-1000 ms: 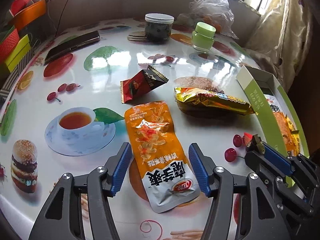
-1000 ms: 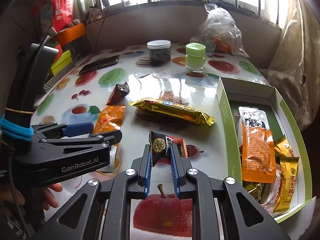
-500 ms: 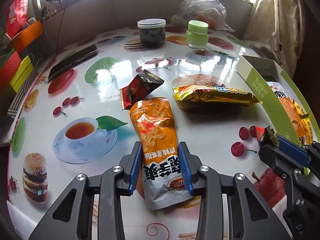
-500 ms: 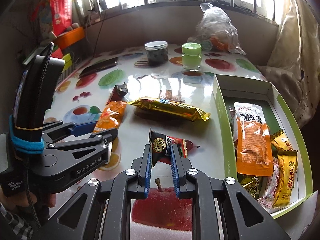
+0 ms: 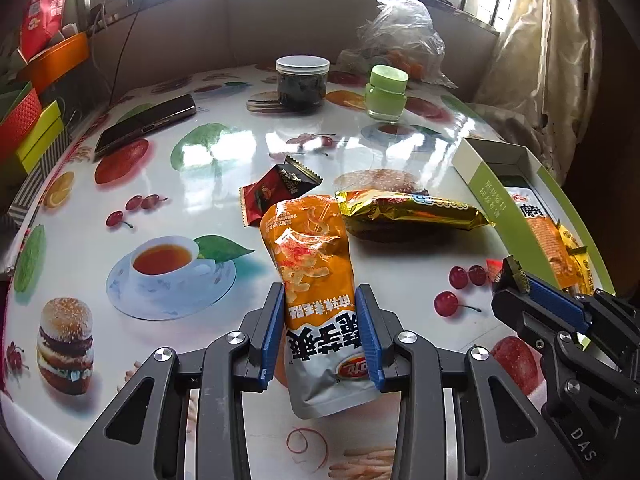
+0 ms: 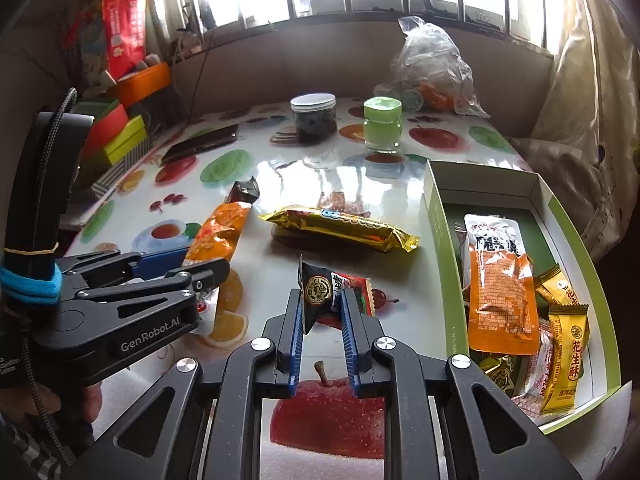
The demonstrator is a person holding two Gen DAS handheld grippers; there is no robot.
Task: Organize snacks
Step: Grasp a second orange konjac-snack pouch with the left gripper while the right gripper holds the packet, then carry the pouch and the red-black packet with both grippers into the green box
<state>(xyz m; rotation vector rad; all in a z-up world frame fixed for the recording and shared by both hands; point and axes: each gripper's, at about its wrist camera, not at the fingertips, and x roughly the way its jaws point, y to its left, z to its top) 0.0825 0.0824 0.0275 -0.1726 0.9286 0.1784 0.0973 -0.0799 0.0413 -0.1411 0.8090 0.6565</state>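
Two grippers working over the fruit-print surface [image 5: 208,184]. Nearest in the left wrist view, left gripper [image 5: 320,332] clamping its blue fingers [image 5: 274,332] on the lower part of the orange pouch [image 5: 312,256], pads pressing both side edges; pouch tilting up off the surface, silver bottom end hanging toward the camera, orange top leaning away. Right gripper [image 6: 320,316] pinching a small dark packet [image 6: 320,294], fingers [image 6: 294,336] closed tight on it, packet held upright above a printed red apple, with a red wrapper edge showing just behind. Right gripper also appearing at the lower right of the left wrist view, near printed cherries.

Just beyond the pouch, red-and-black packet [image 5: 280,190] lying flat on the surface, partly hidden by the pouch top. Beside it to the right, gold bar [image 5: 412,210] lying crosswise, near the green box [image 6: 436,216]. Box sitting open at the right edge, holding an orange sachet [image 6: 500,280] and several yellow packets [image 6: 564,352].

Farther back, phone [image 5: 146,126] lying at the left, dark jar [image 5: 302,82] and green jar [image 5: 386,94] standing upright and apart, and a clear plastic bag [image 5: 404,36] slumping against the wall.
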